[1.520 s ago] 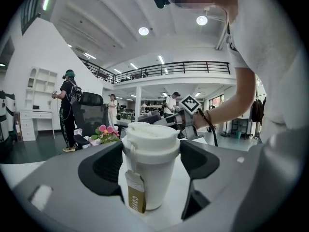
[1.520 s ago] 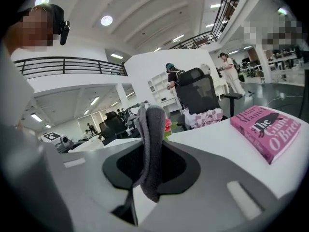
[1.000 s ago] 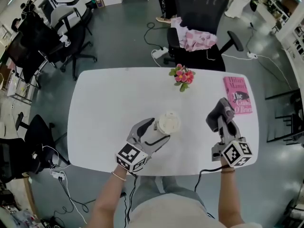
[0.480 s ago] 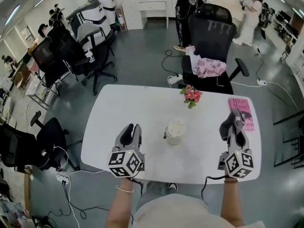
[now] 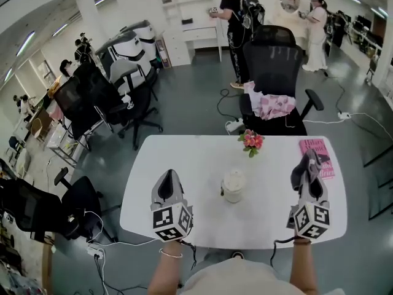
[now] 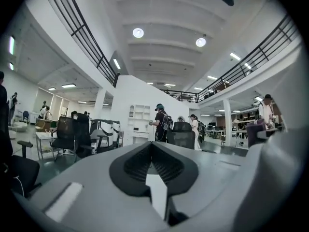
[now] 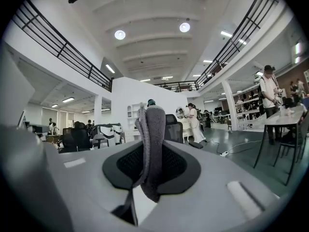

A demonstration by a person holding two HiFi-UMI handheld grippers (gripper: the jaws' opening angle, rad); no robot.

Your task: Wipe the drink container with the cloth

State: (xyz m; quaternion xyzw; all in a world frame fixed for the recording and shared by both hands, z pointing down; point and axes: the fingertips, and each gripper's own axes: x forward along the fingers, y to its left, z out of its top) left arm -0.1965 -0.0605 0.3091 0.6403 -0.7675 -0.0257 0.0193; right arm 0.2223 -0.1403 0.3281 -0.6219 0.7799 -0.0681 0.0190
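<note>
The drink container (image 5: 233,185), a white lidded cup, stands upright at the middle of the white table (image 5: 190,158). My left gripper (image 5: 166,178) is held up left of the cup and apart from it. Its jaws are shut with nothing between them, and in the left gripper view this gripper (image 6: 151,149) points out at the room. Right of the cup and also clear of it, my right gripper (image 5: 309,163) is shut on a grey cloth (image 5: 300,174). The cloth (image 7: 153,124) sticks up from between the jaws in the right gripper view. Neither gripper view shows the cup.
A small bunch of pink flowers (image 5: 250,141) lies at the table's far edge. A pink book (image 5: 320,154) lies at the far right, partly behind my right gripper. A black office chair (image 5: 273,85) with pink fabric on it stands behind the table. People stand further back.
My left gripper has let go of the cup, drawn away to the left and shut. Both grippers now point upward. The head view has tilted up toward the room.
</note>
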